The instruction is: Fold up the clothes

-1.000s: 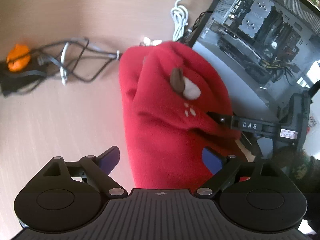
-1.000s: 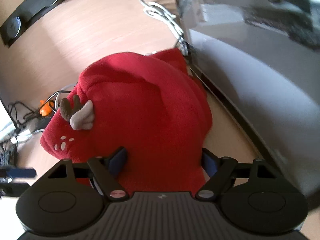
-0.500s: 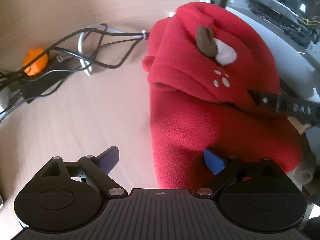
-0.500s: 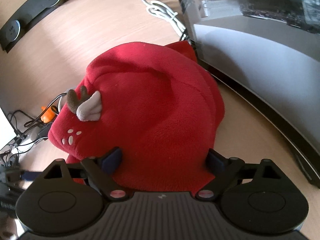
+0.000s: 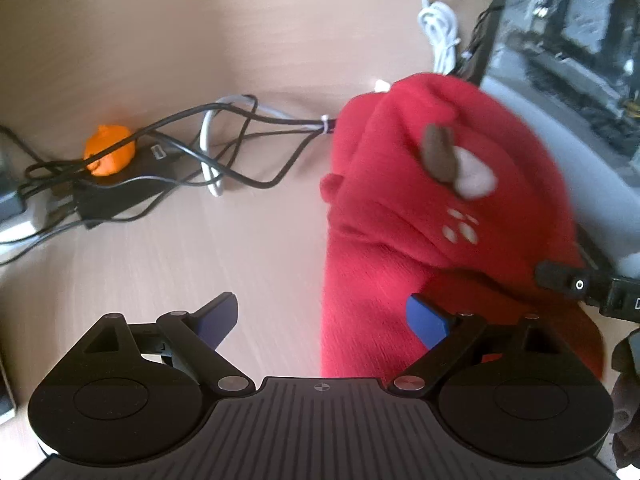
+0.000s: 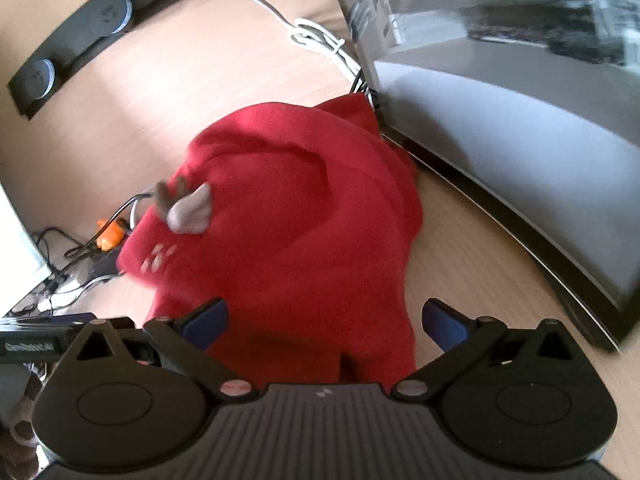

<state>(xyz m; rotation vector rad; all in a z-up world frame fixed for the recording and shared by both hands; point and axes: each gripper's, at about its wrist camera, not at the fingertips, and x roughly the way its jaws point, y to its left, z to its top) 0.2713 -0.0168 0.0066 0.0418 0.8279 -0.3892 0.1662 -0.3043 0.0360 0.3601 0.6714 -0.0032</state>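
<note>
- Red fleece garment (image 6: 288,240) lies bunched on my wooden desk (image 5: 200,40), its length running away from both grippers.
- My right gripper (image 6: 324,320), just opened wide, straddles its near end; my left gripper (image 5: 320,316) gapes empty beside it.

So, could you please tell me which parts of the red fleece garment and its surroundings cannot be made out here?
- Red fleece garment: near edge hidden by the right gripper body, right wrist view.
- Its right side, left wrist view: cut off by the frame edge and a black device.
- Brown-and-grey appliqué: motion-blurred.
- Tangled black cables: ends run off-frame.
</note>
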